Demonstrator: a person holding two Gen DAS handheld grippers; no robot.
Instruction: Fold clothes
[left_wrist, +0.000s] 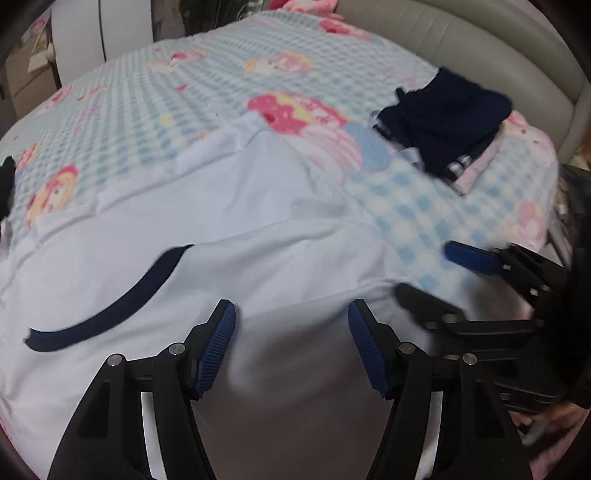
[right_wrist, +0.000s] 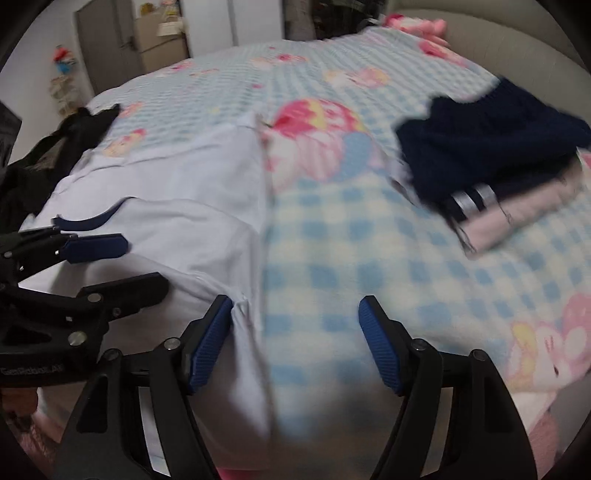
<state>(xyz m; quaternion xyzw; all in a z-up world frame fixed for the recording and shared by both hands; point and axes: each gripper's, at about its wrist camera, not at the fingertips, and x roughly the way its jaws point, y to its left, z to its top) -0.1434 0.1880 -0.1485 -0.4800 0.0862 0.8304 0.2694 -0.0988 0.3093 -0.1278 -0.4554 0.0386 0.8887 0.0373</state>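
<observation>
The white shirt (left_wrist: 221, 229) (a navy band across it) lies spread on the near left of the checked blanket (right_wrist: 351, 229), both the left gripper (left_wrist: 291, 332) and right gripper (right_wrist: 295, 332) wide apart above its near edge, seemingly holding nothing.

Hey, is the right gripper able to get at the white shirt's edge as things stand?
Probably yes: the right gripper has open jaws just above the white shirt edge, with nothing between; the left gripper sits off beside it.
</observation>
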